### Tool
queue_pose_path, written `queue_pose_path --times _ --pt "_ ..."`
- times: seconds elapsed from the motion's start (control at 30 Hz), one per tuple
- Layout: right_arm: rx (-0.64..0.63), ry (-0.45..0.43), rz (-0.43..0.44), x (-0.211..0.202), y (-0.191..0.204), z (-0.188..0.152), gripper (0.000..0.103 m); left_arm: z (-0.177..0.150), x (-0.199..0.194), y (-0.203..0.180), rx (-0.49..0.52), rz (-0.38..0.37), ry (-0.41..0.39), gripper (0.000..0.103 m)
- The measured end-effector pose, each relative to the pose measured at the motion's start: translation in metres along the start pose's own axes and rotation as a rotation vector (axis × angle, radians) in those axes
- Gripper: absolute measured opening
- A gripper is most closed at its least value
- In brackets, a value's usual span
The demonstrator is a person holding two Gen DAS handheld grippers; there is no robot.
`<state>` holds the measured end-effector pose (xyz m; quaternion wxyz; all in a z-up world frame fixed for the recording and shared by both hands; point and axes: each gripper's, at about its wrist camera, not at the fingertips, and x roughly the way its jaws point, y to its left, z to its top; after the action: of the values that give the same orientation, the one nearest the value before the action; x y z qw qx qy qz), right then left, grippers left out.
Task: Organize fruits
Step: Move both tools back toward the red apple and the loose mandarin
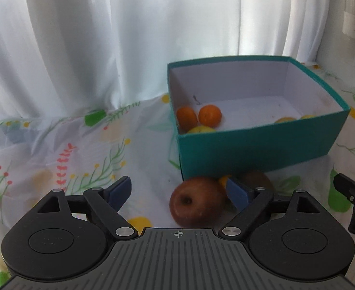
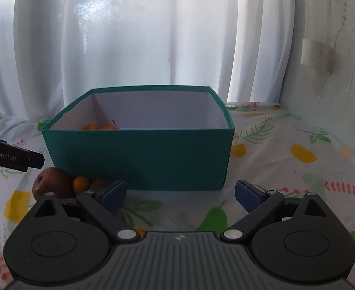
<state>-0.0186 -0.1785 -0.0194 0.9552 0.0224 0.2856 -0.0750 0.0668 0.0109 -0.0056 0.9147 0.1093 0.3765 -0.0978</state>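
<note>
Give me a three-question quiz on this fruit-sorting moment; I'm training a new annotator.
1. True or false: the left gripper is shut on the red apple.
2. What colour is the outside of the box?
3. Which fruits already lie in the box's left corner? A) oranges B) bananas C) grapes

Key: 1. False, its fingers stand apart and the apple lies on the cloth. 2. Teal. 3. A.

A thin, wrinkled floral cloth [image 1: 56, 145] is covering the tabletop, and sheer white fabric curtains [image 1: 105, 36] are hanging behind. The teal box [image 1: 262, 149] is looking like matt cardboard with a white paper lining. The left gripper [image 1: 179, 191] is showing matt black plastic, shiny metal pins and blue pads.
</note>
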Motion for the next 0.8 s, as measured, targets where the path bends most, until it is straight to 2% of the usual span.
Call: queue_pose_path --times 0.27,0.8 --pt "-0.023 0.036 0.013 -0.014 0.009 -0.016 0.097 -0.025 0.005 0.006 0.012 -0.017 0.012 0.090" --pt "-0.046 0.093 0.013 0.003 0.020 -0.022 0.097 -0.028 0.026 -0.002 0.068 -0.054 0.046 0.090"
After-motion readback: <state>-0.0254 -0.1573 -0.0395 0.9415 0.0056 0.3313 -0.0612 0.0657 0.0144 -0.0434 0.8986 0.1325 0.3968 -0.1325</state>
